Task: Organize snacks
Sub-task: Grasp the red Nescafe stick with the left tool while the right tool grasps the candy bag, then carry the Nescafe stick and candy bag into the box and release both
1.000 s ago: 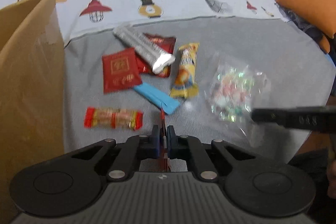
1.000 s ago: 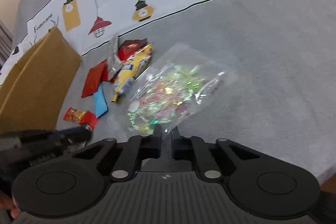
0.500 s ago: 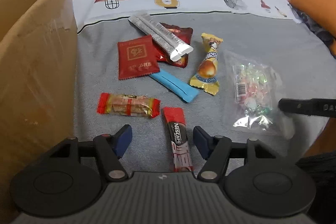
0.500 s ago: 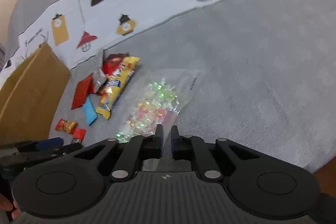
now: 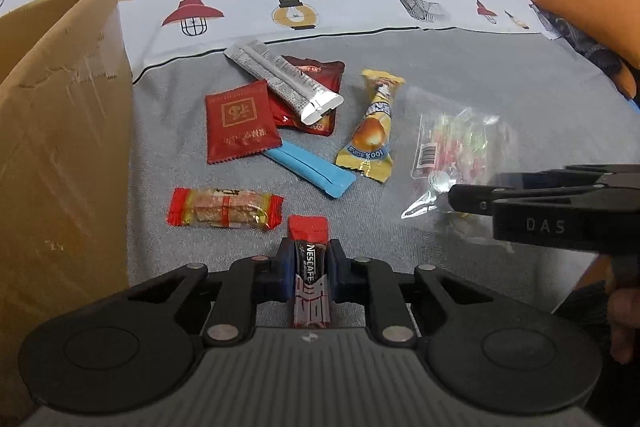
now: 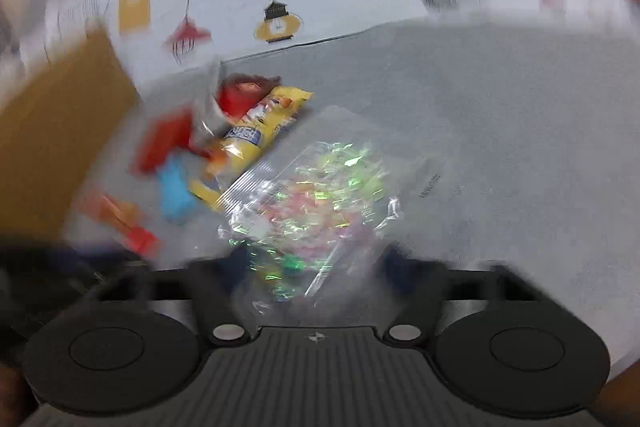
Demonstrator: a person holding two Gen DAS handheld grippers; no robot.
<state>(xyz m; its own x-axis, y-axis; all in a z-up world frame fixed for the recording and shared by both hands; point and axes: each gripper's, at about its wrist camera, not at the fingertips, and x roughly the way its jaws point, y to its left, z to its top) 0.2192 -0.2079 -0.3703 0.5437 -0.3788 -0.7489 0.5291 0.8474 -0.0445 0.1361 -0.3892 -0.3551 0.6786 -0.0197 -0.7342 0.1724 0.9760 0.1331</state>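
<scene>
Grey fabric (image 5: 460, 75) covers the surface where the snacks lie, and a brown cardboard box (image 5: 60, 147) stands at the left side of them. The left gripper (image 5: 310, 269) has its blue pads closed against both sides of a red Nescafe stick (image 5: 310, 267), which lies flat on the fabric. Just beyond it lies a red-ended candy bar (image 5: 224, 213), then a blue stick (image 5: 314, 171), a red sachet (image 5: 239, 126), a silver stick (image 5: 284, 81) on top of a dark red packet (image 5: 320, 75), and a yellow wrapped sweet (image 5: 372, 131). A clear bag of small candies (image 5: 448, 147) lies at the right. In the blurred right wrist view, the right gripper (image 6: 312, 263) has its fingers apart on both sides of the near end of this bag (image 6: 316, 195). Whether they touch it cannot be told.
</scene>
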